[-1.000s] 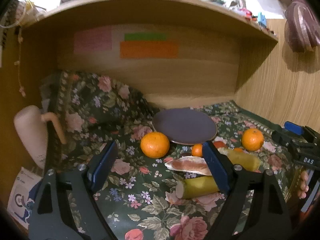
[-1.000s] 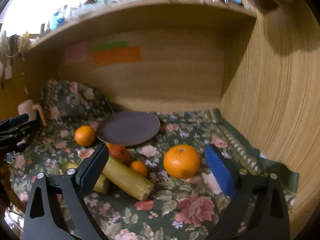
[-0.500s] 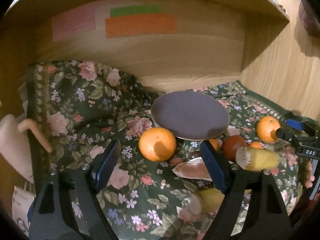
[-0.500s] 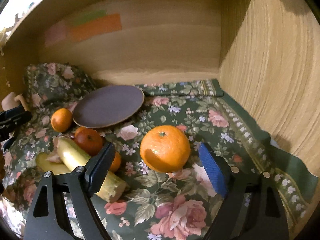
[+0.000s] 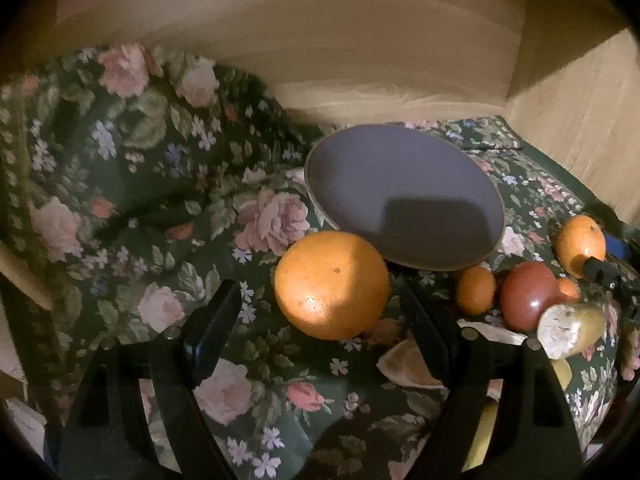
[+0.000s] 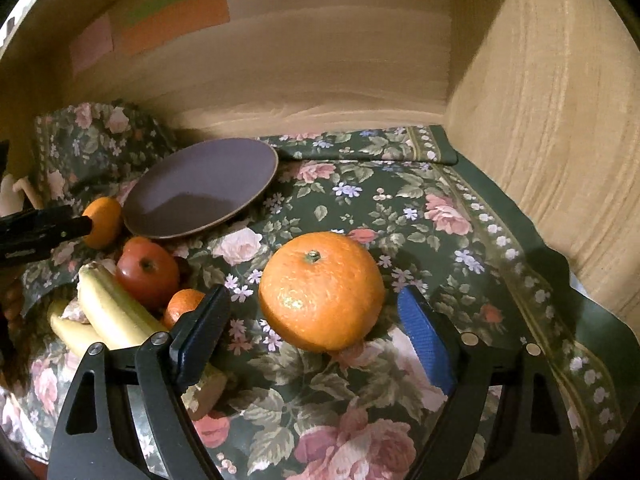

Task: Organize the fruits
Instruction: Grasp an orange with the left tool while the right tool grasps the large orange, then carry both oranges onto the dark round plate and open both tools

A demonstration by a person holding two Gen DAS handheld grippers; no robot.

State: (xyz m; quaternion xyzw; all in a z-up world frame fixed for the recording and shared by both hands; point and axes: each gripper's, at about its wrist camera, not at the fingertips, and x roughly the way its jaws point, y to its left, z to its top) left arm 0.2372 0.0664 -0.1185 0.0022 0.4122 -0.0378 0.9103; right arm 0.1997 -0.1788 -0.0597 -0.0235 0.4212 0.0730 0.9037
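My left gripper point(image 5: 320, 320) is open, with a large orange point(image 5: 331, 285) lying on the floral cloth just ahead between its fingers. My right gripper point(image 6: 314, 322) is open around another orange point(image 6: 322, 290), stem up, on the cloth. A purple plate point(image 5: 400, 184) lies empty behind the fruit; it also shows in the right wrist view point(image 6: 200, 186). A red apple point(image 6: 147, 269), a small tangerine point(image 6: 184, 306) and bananas point(image 6: 108, 312) lie in a heap left of my right gripper. The left gripper's tip point(image 6: 60, 228) shows beside its orange point(image 6: 103, 221).
A floral cloth point(image 6: 400, 216) covers the shelf floor and bunches up at the back left point(image 5: 120, 140). Wooden walls close the back point(image 6: 300, 60) and right side point(image 6: 560, 140). A peel piece point(image 5: 412, 364) lies near the left gripper's right finger.
Both grippers have moved forward and down into the shelf. Each orange now sits between its gripper's open fingers and looks much larger.
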